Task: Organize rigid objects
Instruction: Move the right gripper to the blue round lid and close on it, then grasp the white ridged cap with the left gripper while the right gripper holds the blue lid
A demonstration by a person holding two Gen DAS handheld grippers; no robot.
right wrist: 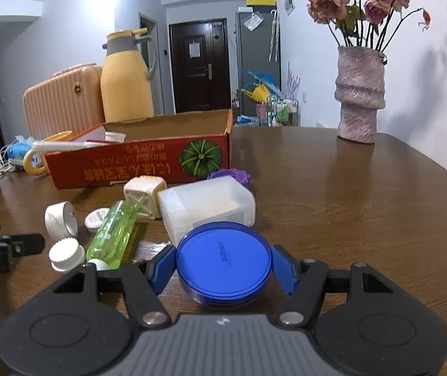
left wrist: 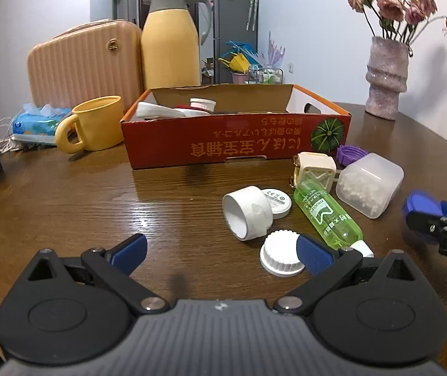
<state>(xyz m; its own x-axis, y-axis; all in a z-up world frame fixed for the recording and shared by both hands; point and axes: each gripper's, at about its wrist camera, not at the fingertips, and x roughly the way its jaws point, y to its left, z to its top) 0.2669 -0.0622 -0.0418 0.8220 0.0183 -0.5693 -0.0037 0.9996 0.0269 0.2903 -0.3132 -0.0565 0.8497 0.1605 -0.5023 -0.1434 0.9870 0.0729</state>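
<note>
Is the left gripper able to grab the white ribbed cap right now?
Probably yes. The left gripper is open and holds nothing, and the white ribbed cap lies beside its right finger, on the bare table. Nothing is between them.

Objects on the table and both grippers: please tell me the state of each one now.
left gripper: open, empty
right gripper: shut on blue round jar
blue round jar: lid on, gripped
green bottle: lying down
translucent container: tipped over, white pellets inside
white ribbed cap: loose on table
white cylinder: on its side
red cardboard box: open, partly filled
yellow mug: upright
</note>
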